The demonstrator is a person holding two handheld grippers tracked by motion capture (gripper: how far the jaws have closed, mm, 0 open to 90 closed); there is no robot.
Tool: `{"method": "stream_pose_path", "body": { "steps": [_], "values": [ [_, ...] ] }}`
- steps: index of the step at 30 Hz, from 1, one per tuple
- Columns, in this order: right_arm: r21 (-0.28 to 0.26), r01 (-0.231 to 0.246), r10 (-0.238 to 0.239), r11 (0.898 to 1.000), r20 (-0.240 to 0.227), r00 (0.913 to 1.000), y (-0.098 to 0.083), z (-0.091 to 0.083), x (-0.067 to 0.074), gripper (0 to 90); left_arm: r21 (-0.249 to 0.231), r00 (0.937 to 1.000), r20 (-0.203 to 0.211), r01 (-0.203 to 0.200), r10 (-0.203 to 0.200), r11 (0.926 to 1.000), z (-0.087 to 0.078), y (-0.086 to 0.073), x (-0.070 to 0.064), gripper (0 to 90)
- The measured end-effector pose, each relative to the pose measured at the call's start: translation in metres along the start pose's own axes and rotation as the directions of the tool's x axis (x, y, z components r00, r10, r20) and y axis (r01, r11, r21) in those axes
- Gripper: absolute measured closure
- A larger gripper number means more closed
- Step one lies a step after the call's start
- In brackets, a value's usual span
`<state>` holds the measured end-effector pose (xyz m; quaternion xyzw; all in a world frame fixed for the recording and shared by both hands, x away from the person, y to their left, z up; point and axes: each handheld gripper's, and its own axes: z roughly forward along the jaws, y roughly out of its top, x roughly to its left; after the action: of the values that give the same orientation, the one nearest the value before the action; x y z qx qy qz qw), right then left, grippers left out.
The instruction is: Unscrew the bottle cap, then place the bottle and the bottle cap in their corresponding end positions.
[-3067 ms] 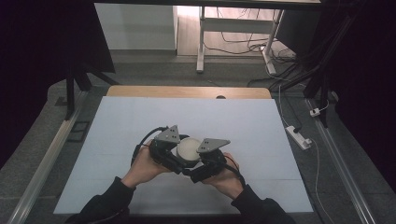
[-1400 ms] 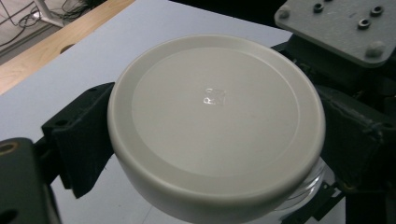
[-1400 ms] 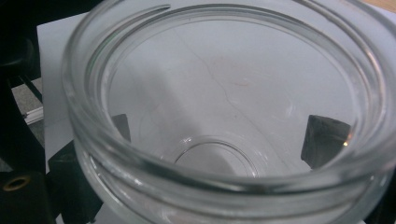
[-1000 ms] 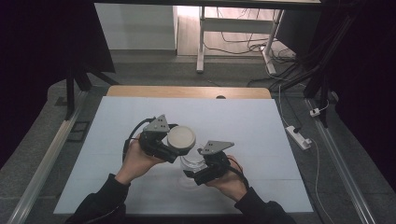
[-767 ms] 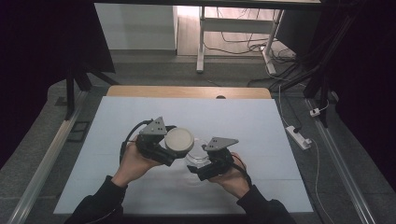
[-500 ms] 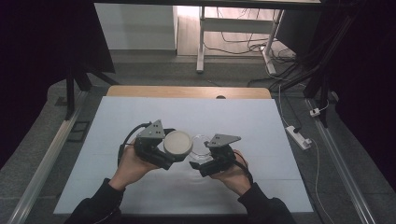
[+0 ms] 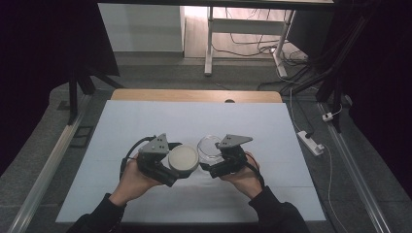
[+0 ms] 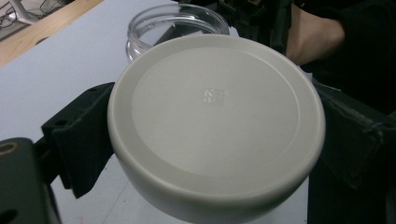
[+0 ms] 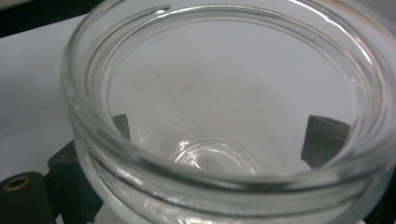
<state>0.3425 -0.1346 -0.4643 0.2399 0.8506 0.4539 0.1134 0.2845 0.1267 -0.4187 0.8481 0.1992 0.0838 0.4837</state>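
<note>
A round off-white lid [image 7: 183, 159] sits clamped between the two black jaws of my left gripper [image 7: 180, 165], its flat top facing the camera [image 8: 215, 121]. My right gripper [image 7: 210, 158] is shut on a clear glass jar [image 7: 210, 147], whose open mouth [image 9: 224, 60] points up at its camera; black fingertips [image 9: 324, 140] press the wall from both sides. Lid and jar are held apart, side by side, above the white table cover [image 7: 145, 121]. The jar is empty. Beyond the lid, the jar [image 8: 175, 23] and the other hand show.
A wooden table edge [image 7: 194, 95] runs along the far side of the white cover. Metal rails [image 7: 48, 160] flank the table. A white power strip [image 7: 311, 142] lies on the floor at the right. A desk frame and cables stand behind.
The two grippers, which held lid and jar together three seconds ago, have parted. My left gripper carried the lid off to the left; the right tilted the jar open-mouth upward.
</note>
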Motion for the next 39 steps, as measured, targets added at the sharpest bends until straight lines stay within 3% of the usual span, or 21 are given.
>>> {"method": "stream_pose_path", "body": {
  "steps": [10,23,39],
  "values": [
    [-0.011,-0.004,0.005,1.000,0.014,0.9999,0.007,0.001,-0.009,6.2,-0.007,0.9998,0.018,-0.008,0.008,0.9999,0.003,-0.005,-0.006,7.7],
    [-0.005,-0.007,0.007,1.000,0.015,0.9999,0.013,0.015,-0.016,6.2,0.004,0.9984,0.056,-0.009,0.009,1.0000,0.011,-0.014,-0.010,7.8],
    [-0.002,-0.009,0.010,1.000,0.032,0.9994,0.018,0.032,-0.025,6.2,0.048,0.9964,0.084,-0.017,0.013,0.9987,0.037,-0.035,-0.013,7.8]
  ]
}}
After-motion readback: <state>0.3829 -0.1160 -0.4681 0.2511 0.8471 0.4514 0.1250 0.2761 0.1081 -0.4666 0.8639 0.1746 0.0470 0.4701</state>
